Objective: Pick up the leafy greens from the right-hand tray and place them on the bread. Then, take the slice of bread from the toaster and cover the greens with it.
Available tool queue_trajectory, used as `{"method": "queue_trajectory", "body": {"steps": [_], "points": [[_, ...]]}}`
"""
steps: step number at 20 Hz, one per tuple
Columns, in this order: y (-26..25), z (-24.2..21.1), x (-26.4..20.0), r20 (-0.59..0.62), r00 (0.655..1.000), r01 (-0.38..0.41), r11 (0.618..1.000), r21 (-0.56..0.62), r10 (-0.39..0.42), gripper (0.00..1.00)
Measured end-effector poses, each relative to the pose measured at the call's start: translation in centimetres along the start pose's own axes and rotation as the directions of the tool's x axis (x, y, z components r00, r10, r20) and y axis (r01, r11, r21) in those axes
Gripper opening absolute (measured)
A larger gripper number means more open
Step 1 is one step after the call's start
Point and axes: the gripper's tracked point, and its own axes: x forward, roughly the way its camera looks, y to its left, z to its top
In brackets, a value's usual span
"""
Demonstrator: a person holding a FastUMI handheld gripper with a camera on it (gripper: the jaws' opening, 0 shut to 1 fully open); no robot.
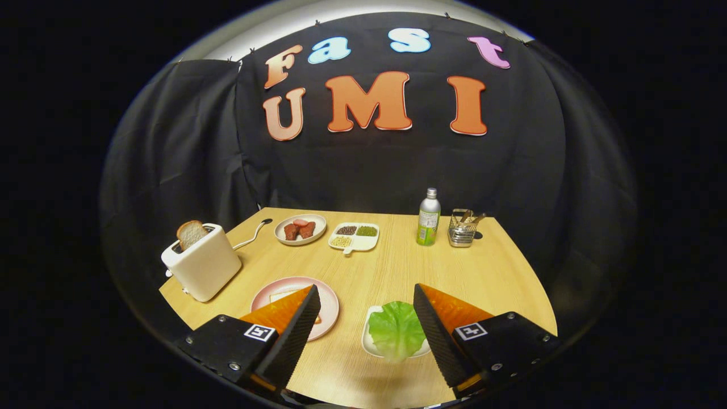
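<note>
Gripper: we are seeing the gripper (pixel 367 295) standing wide apart at the bottom of the frame, its 2 fingers (pixel 295 329) gripping nothing and touching nothing.
Leafy greens: we are finding the leafy greens (pixel 396 329) lying on a white tray (pixel 368 341), low in the frame, just beside the right finger.
Bread: we are noticing the bread (pixel 281 296) resting on a pink plate (pixel 329 309), partly hidden behind the left finger.
Toaster: we are watching the toaster (pixel 201 266) sitting at the left, a bread slice (pixel 191 233) poking up from its slot.
</note>
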Motion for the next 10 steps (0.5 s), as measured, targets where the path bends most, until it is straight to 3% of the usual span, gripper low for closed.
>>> {"method": "queue_trajectory", "body": {"steps": [10], "points": [[-2.2,-5.0,4.5,-0.243,0.970,-0.007,0.999,0.043,0.017,0.98]]}}
